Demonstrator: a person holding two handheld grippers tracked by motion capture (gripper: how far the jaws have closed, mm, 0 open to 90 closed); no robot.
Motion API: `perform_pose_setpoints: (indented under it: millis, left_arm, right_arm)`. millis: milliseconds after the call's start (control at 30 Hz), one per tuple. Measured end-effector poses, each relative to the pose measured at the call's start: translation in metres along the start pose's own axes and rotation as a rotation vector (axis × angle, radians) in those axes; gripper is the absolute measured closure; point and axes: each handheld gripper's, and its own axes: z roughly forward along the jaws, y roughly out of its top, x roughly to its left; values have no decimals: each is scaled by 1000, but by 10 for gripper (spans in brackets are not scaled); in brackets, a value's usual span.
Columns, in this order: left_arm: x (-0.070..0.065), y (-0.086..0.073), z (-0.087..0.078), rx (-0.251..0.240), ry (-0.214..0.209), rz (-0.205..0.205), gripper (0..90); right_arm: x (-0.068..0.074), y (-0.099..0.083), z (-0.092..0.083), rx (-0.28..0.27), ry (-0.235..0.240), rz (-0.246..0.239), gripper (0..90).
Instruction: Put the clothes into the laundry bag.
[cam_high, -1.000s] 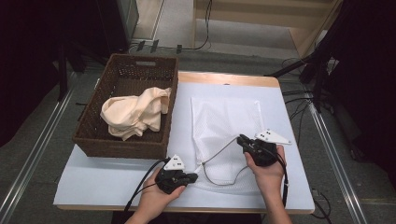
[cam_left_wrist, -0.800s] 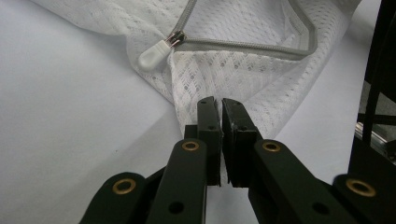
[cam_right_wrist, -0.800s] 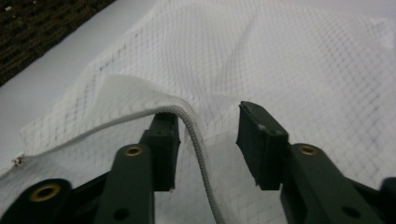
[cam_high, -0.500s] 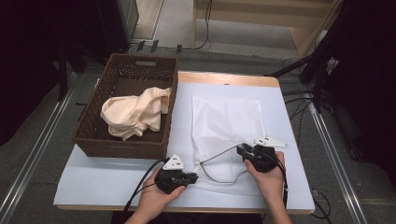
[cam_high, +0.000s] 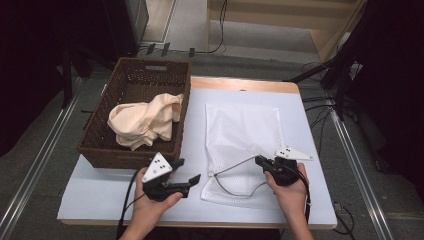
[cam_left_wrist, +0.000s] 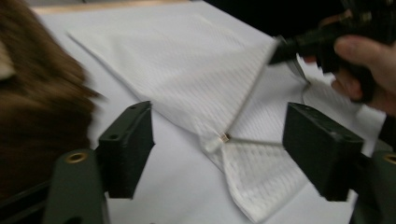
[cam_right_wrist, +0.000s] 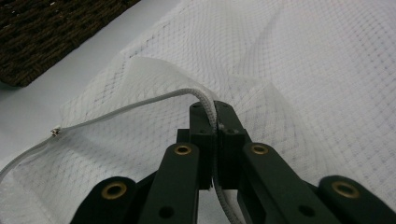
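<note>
High view: a white mesh bag lies flat on the white table, toward the right side. It is thin and full of tiny holes, like a net. A white cord runs along its near, open end. To the left stands a brown woven basket with a soft, crumpled cream cloth inside.

The right gripper sits at the near right part of the bag. Its jaws are pinched tight on the cord. The left gripper is up off the table, just left of the bag's near corner. Its jaws have just been opening and now stand wide apart, with nothing pressed between them.

The right gripper view shows things up close: the cord is round and braided, and it goes right in between the two black jaws. The net's little diamond holes are easy to see.

The left gripper view is a bit blurry. Between its open jaws, lower down on the table, it shows the bag's corner, where a small metal end sits on the cord. The other hand is holding its gripper at the top right.
</note>
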Motion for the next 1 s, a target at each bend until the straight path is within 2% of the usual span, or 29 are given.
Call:
perform_pose_setpoints:
  millis: [33,100,133,200,233,333,400,467,500,533,567,667,800,867,1000]
  left_arm:
    - [0,0,0,0,0,0,224]
    - [11,10,-8,6,-84,-32,229]
    - [13,13,-10,21,-106,-27,221]
    - [11,17,-14,18,-119,-15,117]
    - [9,21,-19,22,-122,4,73]
    - [12,26,-25,13,-131,20,11]
    - [18,30,-30,-2,-116,19,3]
    - [31,36,-37,-36,-100,-12,3]
    - [31,36,-37,-36,-100,-12,3]
    - [40,40,-41,-46,-69,-17,3]
    - [40,40,-41,-46,-69,-17,3]
    - [55,47,-46,-51,-7,-22,3]
    - [81,55,-47,-54,57,-48,4]
    - [98,60,-46,-62,108,-74,4]
    - [113,65,-45,-71,131,-99,8]
  right_arm:
    - [0,0,0,0,1,-1,885]
    - [1,0,0,1,3,0,885]
    - [1,-1,0,2,5,1,885]
    - [2,-1,0,3,9,-4,885]
    - [2,-1,0,3,11,-5,885]
    - [1,-1,0,3,13,-3,885]
    - [1,-2,1,6,14,-2,885]
    - [2,-2,1,7,16,-3,885]
    - [2,-2,1,9,18,-2,885]
    - [2,-3,1,9,19,-4,885]
    - [2,-3,1,9,18,-6,885]
    - [2,-3,1,9,17,-5,885]
    - [2,-4,3,10,16,-2,884]
    - [2,-4,3,11,19,-4,884]
    - [2,-5,3,14,18,-1,884]
